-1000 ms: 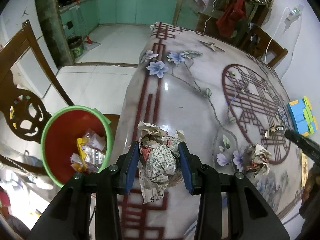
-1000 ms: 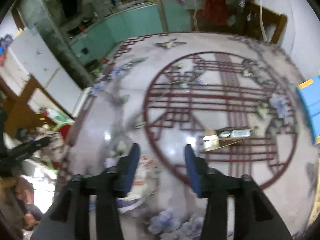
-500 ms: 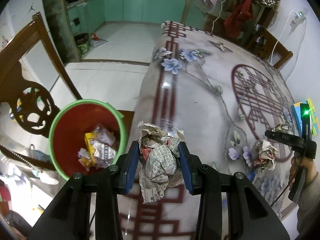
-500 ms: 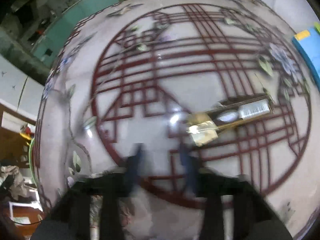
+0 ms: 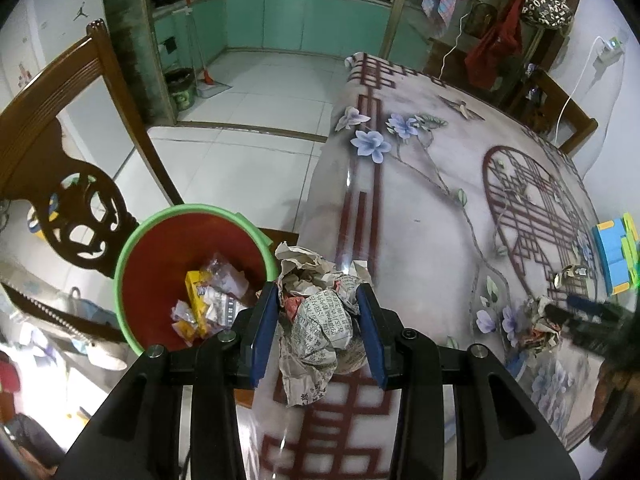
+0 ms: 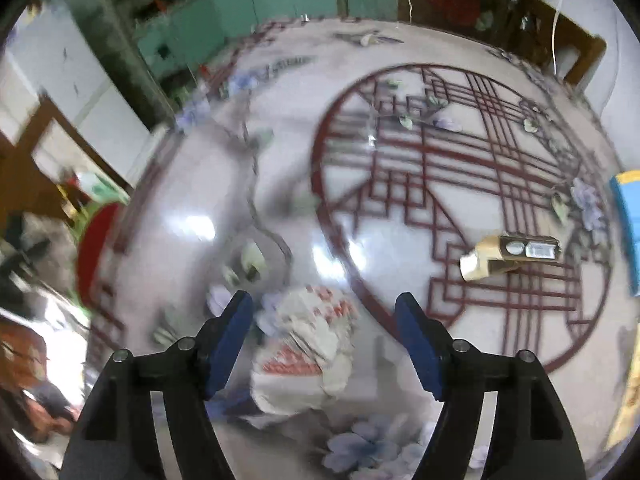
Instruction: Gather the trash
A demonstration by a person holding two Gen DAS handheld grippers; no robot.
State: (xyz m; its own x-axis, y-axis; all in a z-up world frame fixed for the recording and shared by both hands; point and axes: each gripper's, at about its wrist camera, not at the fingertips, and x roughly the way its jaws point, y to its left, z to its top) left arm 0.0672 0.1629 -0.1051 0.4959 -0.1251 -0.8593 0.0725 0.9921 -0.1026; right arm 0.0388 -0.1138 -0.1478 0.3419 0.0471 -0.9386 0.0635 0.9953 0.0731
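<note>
Left tool carries a paper wad toward the bin; right tool lines up on the next wad.

The left tool (image 5: 318, 330) is clenched on a crumpled ball of printed newspaper (image 5: 320, 312), held above the edge of the floral, red-lattice-patterned worktop (image 5: 420, 200). The round bin with a green rim and red inside (image 5: 160, 248), already holding wrappers, sits lower and to the left of this tool. To do this well, I judge the wad should travel left until fully over the bin's mouth before letting go, since a loose tail of paper hangs below the tool. The right tool (image 6: 326, 330) is spread wide, jaws either side of a second crumpled red-and-white paper ball (image 6: 308, 344) resting on the worktop; it should settle before squeezing, as the view is blurred. A small flattened tan carton (image 6: 508, 256) lies ahead and to its right.
</note>
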